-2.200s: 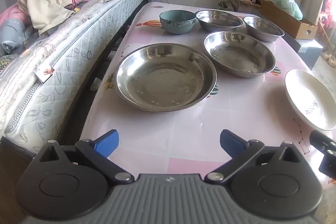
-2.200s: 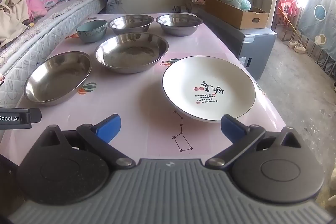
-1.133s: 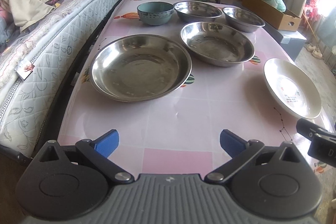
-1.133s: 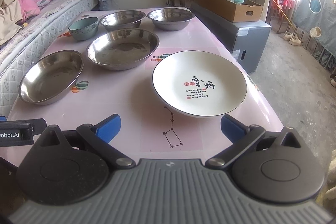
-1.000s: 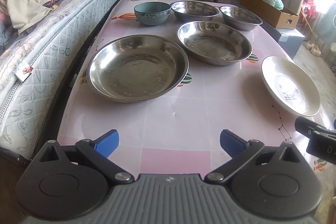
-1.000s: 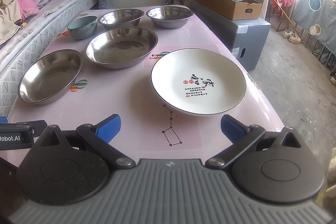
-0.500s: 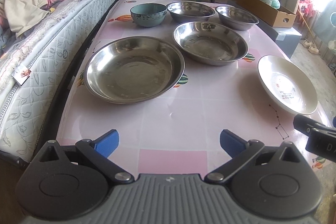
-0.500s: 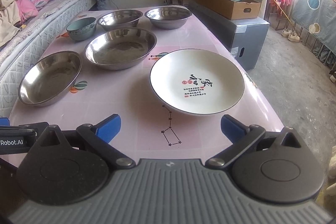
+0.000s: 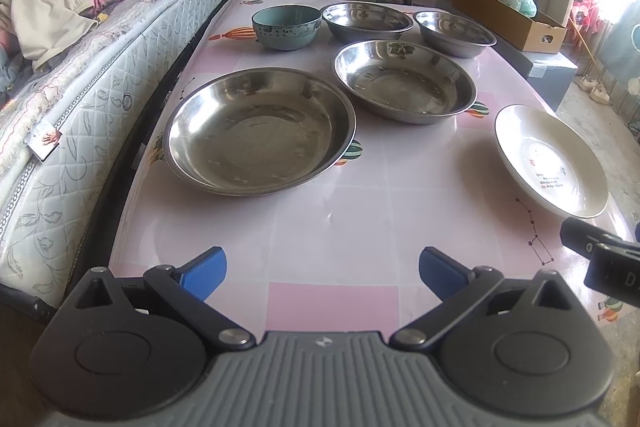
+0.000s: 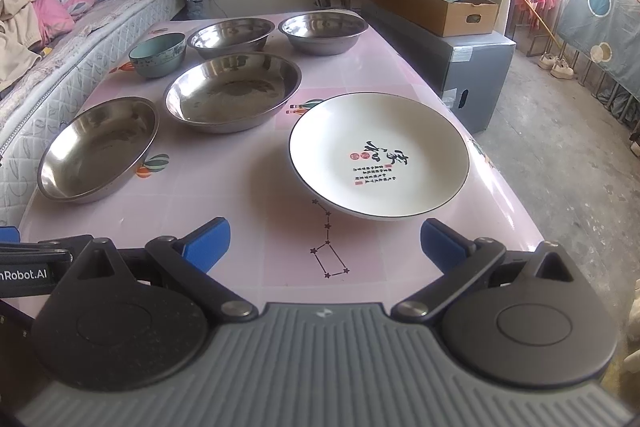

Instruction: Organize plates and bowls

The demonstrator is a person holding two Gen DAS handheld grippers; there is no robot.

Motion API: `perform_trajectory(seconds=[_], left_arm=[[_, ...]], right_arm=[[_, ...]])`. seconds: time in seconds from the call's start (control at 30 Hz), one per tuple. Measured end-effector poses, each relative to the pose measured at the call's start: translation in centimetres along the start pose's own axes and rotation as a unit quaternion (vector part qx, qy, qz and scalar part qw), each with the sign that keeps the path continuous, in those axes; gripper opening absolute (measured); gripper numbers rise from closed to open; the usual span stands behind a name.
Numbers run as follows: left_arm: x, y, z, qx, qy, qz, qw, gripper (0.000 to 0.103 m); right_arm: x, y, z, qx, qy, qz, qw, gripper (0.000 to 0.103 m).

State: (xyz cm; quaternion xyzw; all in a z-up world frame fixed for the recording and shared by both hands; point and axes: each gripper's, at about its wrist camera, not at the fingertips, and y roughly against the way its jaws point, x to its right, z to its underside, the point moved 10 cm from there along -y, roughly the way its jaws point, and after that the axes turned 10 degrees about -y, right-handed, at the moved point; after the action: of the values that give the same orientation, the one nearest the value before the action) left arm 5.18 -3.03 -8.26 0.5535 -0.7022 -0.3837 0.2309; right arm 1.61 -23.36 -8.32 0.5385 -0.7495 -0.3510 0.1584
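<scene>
On a pink table point(image 9: 332, 219) lie a large steel plate point(image 9: 260, 131) at the near left and a second steel plate point(image 9: 404, 81) behind it. Farther back stand a teal bowl point(image 9: 286, 26) and two steel bowls point(image 9: 366, 21) point(image 9: 454, 33). A white plate with black writing point(image 10: 378, 155) rests at the near right. My left gripper point(image 9: 322, 267) hovers open over the table's near edge, short of the large steel plate point(image 10: 98, 149). My right gripper point(image 10: 324, 239) is open just in front of the white plate point(image 9: 550, 161). Neither holds anything.
A mattress point(image 9: 80, 67) piled with clothes runs along the table's left side. A grey cabinet point(image 10: 460, 67) carrying a cardboard box point(image 10: 436, 7) stands at the right. Bare concrete floor point(image 10: 568, 155) lies right of the table.
Both grippers have pulled back slightly from the dishes and the views have swung a little left to right. The dishes have not moved. Both grippers stay open.
</scene>
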Motion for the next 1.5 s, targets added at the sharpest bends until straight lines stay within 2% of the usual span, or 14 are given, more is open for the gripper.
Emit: perform_trajectory(seconds=[1.5], left_arm=[[-1.0, 0.5, 0.0, 0.004, 0.006, -0.004, 1.0000, 0.103]], right_arm=[[-0.8, 0.3, -0.1, -0.004, -0.002, -0.013, 1.000, 0.102]])
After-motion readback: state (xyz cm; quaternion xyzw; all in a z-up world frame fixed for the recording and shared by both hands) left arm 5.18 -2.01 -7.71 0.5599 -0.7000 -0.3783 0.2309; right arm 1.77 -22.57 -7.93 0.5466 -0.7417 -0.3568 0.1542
